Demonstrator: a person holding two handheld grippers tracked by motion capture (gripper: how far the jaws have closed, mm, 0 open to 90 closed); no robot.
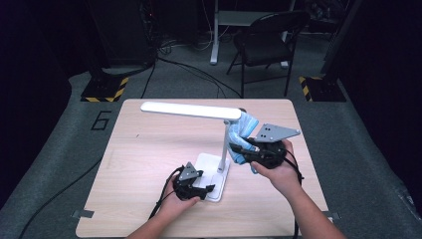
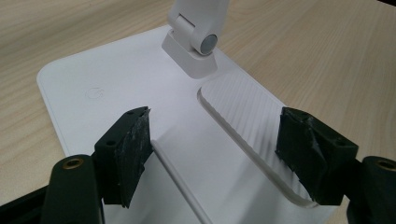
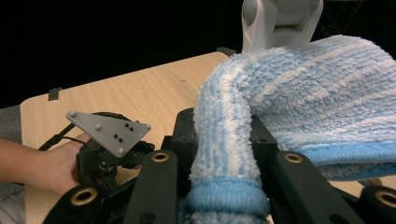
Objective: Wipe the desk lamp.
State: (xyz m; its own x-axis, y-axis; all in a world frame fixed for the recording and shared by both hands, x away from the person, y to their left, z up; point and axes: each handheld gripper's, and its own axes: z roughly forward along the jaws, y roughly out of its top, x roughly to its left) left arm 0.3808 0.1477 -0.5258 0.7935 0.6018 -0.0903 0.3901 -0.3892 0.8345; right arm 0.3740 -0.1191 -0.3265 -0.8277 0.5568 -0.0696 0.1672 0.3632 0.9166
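Between the jaws of the right tongs, a blue and white cloth is being pinched tight, the jaws nearly closed on a folded bunch of it while the rest is draping forward and to the side, up against the lamp's stem. Nearer the person, the left tongs are standing wide open over the lamp base, 1 jaw at each side of the ribbed tray, with nothing gripped; the pads seem to be resting on or just above the white plate, and I cannot tell which.

The work in hand looks like wiping the lamp with the cloth while the other tool is steadying the base.

The main risk is tipping. The right tongs are working beside the stem, well above the base, so any sideways push there is acting on a long lever. If the left tongs are only hovering, not pressing down, the base could be sliding or lifting at 1 edge.

Beyond the right tongs, the long head is reaching far out to the left, above the table. The hinges could be folding under pressure, dropping the head. The loose fringe of cloth could also be snagging the top hinge and dragging the lamp along.
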